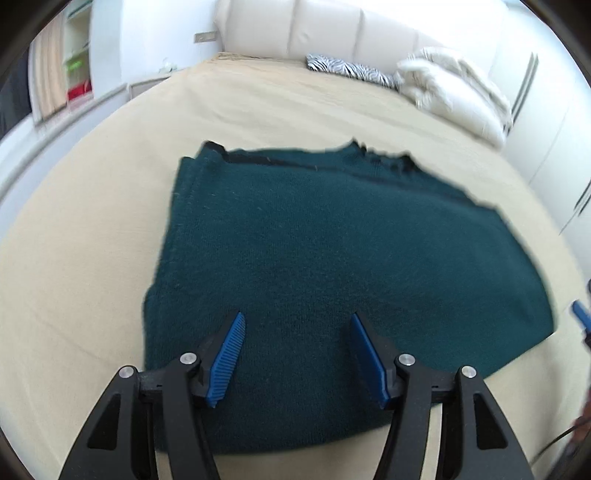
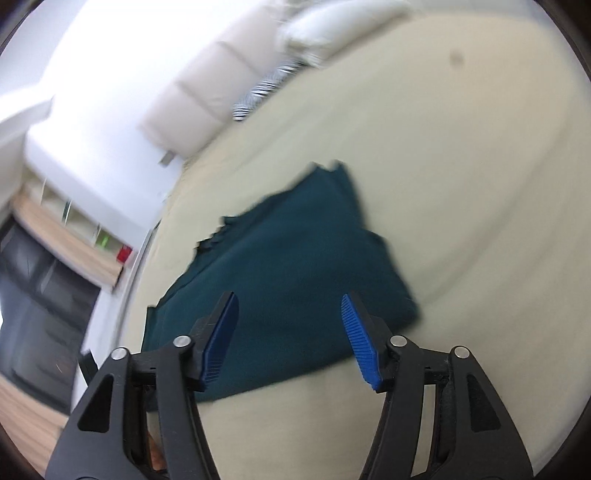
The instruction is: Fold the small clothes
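Observation:
A dark teal knitted garment [image 1: 332, 258] lies folded into a flat rectangle on the beige bedspread [image 1: 92, 258]. My left gripper [image 1: 297, 321] hovers over its near edge, open, with nothing between the blue pads. In the right wrist view the same garment [image 2: 288, 277] lies ahead and to the left. My right gripper [image 2: 288, 301] stands open above its near right part, its pads apart from the cloth. A blue tip of the right gripper [image 1: 580, 314] shows at the right edge of the left wrist view.
White pillows [image 1: 454, 88] and a zebra-patterned cushion [image 1: 351, 68] lie at the head of the bed against a padded white headboard [image 1: 325, 26]. Shelves [image 1: 75, 62] stand by the left wall. Bare bedspread [image 2: 461, 166] surrounds the garment.

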`<control>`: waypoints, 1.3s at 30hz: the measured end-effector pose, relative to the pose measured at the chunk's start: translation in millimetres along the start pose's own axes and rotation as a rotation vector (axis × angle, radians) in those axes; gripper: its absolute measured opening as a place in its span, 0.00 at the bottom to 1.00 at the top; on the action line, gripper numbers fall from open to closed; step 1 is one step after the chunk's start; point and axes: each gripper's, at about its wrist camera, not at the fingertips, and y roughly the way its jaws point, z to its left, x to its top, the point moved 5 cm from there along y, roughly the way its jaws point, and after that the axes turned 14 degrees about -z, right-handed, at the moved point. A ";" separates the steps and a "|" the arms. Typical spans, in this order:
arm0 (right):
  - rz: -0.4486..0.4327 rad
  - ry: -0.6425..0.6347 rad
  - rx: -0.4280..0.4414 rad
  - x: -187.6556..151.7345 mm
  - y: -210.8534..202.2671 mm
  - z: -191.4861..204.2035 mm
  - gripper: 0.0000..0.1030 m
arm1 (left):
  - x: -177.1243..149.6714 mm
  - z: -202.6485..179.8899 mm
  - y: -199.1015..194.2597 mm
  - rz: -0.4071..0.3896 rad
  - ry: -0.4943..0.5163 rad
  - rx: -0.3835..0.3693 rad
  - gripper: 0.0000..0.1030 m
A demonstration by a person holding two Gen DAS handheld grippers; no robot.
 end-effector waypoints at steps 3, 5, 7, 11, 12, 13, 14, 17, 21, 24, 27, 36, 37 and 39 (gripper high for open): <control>-0.046 -0.119 0.042 -0.9 2.2 45.3 0.74 | 13.3 21.8 -23.5 -0.064 -0.076 0.009 0.63; -0.078 -0.197 0.073 -9.0 22.4 95.5 0.79 | 20.0 34.0 -34.5 -0.084 -0.119 -0.005 0.64; -0.096 -0.241 0.100 -12.6 21.7 120.0 0.80 | 25.3 35.6 -39.9 -0.093 -0.119 -0.020 0.64; -0.077 -0.103 0.096 -14.5 17.0 114.7 0.80 | 30.8 18.7 -36.2 -0.087 -0.080 -0.071 0.65; -0.051 -0.034 0.078 -15.0 16.3 101.3 0.80 | 30.4 12.9 -32.9 -0.081 -0.075 -0.082 0.65; -0.033 0.013 0.053 -16.1 11.3 86.4 0.80 | 29.8 6.8 -29.1 -0.078 -0.069 -0.089 0.65; -0.014 0.084 0.017 -19.8 8.6 69.2 0.80 | 29.5 1.2 -25.5 -0.078 -0.064 -0.099 0.65; 0.026 0.284 -0.009 -35.4 -3.5 19.6 0.81 | 28.6 -7.8 -13.2 -0.057 -0.077 -0.112 0.65; 0.019 0.412 -0.050 -51.0 -7.0 -20.9 0.81 | 30.7 -26.1 -1.1 -0.044 -0.069 -0.154 0.65; 0.007 0.508 -0.029 -56.4 3.0 -33.9 0.81 | 33.4 -38.4 15.5 -0.020 -0.061 -0.171 0.65; 0.002 0.536 -0.030 -57.2 18.9 -33.3 0.81 | 35.5 -49.1 33.6 0.015 -0.068 -0.189 0.65; 0.023 0.633 -0.064 -55.3 51.6 -25.5 0.79 | 36.1 -58.3 57.5 0.042 -0.070 -0.200 0.65; 0.027 0.632 -0.062 -54.1 54.9 -23.5 0.79 | 37.1 -59.1 57.5 0.039 -0.074 -0.209 0.65; 0.025 0.628 -0.061 -49.1 59.2 -21.2 0.78 | 40.3 -61.2 56.8 0.025 -0.083 -0.232 0.65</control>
